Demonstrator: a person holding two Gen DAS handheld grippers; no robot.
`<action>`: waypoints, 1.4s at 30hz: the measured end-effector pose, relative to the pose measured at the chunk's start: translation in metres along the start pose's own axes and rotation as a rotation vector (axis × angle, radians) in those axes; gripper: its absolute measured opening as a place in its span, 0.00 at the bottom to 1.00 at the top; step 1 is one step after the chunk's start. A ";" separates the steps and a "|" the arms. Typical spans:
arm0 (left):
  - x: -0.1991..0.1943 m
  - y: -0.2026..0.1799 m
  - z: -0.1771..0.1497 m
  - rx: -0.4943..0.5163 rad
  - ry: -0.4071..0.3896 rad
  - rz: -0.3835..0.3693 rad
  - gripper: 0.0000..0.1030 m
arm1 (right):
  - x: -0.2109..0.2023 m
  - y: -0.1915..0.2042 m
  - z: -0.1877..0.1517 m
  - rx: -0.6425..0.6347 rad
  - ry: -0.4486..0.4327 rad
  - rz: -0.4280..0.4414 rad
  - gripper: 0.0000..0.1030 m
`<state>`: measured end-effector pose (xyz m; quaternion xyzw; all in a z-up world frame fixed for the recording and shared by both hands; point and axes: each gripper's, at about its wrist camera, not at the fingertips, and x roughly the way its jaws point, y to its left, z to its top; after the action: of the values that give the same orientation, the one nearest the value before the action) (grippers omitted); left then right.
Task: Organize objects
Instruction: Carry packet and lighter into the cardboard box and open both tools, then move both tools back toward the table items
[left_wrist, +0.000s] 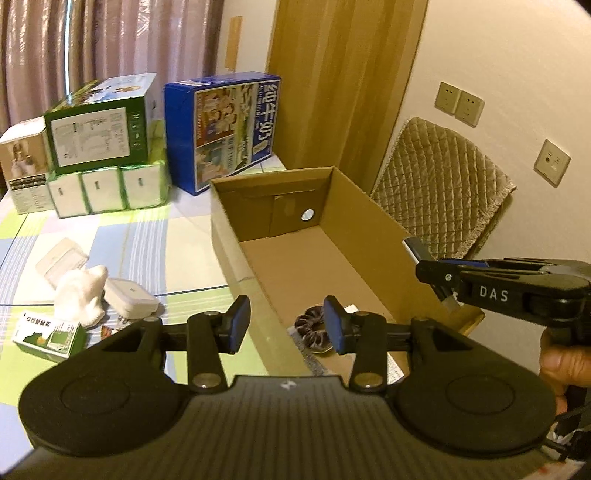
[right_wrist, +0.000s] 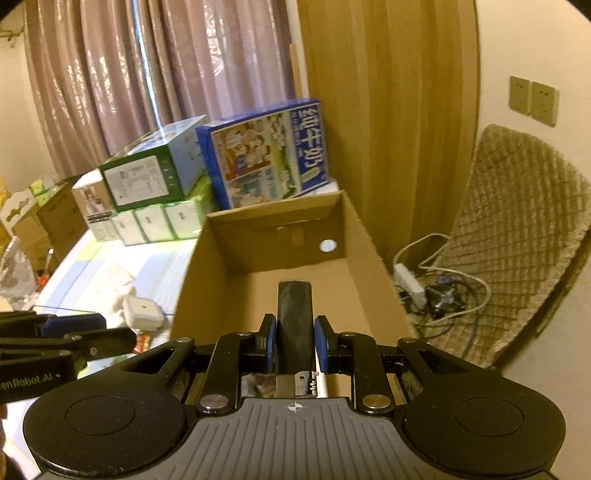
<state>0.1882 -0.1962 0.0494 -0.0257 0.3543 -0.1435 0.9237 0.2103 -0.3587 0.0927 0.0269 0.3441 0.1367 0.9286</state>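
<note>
Your right gripper is clamped on a dark, flat, oblong item with a silvery end, possibly a lighter or a clip; the blur keeps it from being told for certain. Its blue pads press both sides of it, and it points out over the open cardboard box, above the box's near end. In the left wrist view the same gripper reaches in from the right over the box's right wall, with a hand on its grip.

Your left gripper stands wide with nothing between its pads, hovering over the box's near left wall. Just beyond its right finger, a dark ring-shaped scrunchie lies on papers in the near end of the box; the rest of the box floor is bare.

On the checked tablecloth, left of the box, lie a white cloth toy, a white case touching it, a clear plastic lid and a small green carton near the table's front edge. Along the far edge stand a blue milk carton, a green box on packs of tissues.
</note>
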 end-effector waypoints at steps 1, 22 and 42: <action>-0.001 0.002 -0.001 -0.005 -0.001 0.004 0.37 | 0.001 0.003 0.001 -0.002 -0.004 0.009 0.18; -0.037 0.031 -0.034 -0.021 0.021 0.030 0.49 | -0.043 0.023 -0.016 0.011 -0.078 0.019 0.59; -0.097 0.068 -0.047 -0.029 -0.020 0.073 0.88 | -0.065 0.095 -0.039 -0.059 -0.031 0.042 0.98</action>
<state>0.1049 -0.1014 0.0669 -0.0274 0.3479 -0.1045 0.9313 0.1157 -0.2865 0.1178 0.0086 0.3247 0.1657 0.9311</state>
